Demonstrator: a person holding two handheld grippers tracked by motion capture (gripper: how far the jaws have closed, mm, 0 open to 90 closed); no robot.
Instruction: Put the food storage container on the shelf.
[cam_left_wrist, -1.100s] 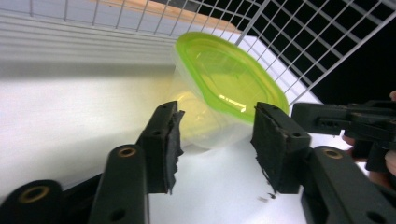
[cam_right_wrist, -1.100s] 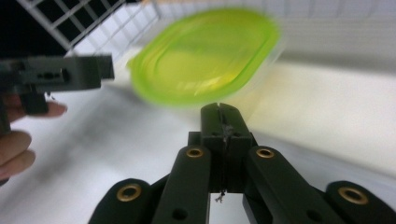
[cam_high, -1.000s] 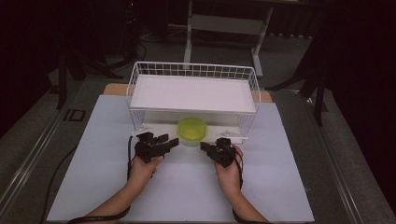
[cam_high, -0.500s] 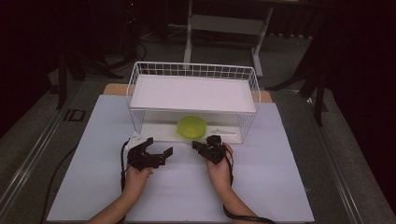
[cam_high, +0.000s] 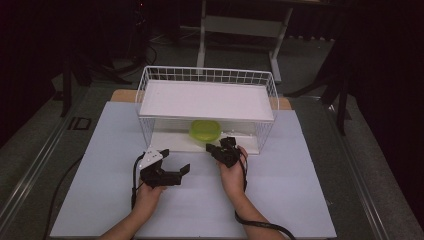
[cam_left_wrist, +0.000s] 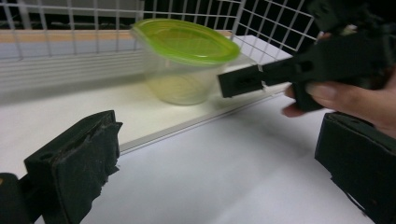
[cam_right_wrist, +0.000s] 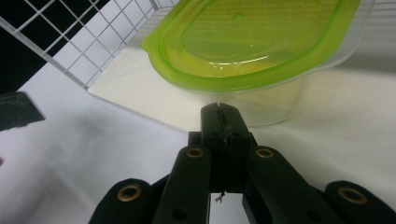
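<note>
Now, at our left, we hold the left gripper (cam_high: 176, 171) above the white mat (cam_high: 100, 165), its jaws spread as wide as they go after having just been opening, with nothing between them and nothing touched. At about one o'clock from it, our right gripper (cam_high: 212, 148) has its jaws pressed together on nothing, tips just short of the clear tub's wall. That lidded container (cam_high: 205, 130), green on top, sits on the lower board of the white wire rack (cam_high: 150, 100), at twelve o'clock from the right gripper.
</note>
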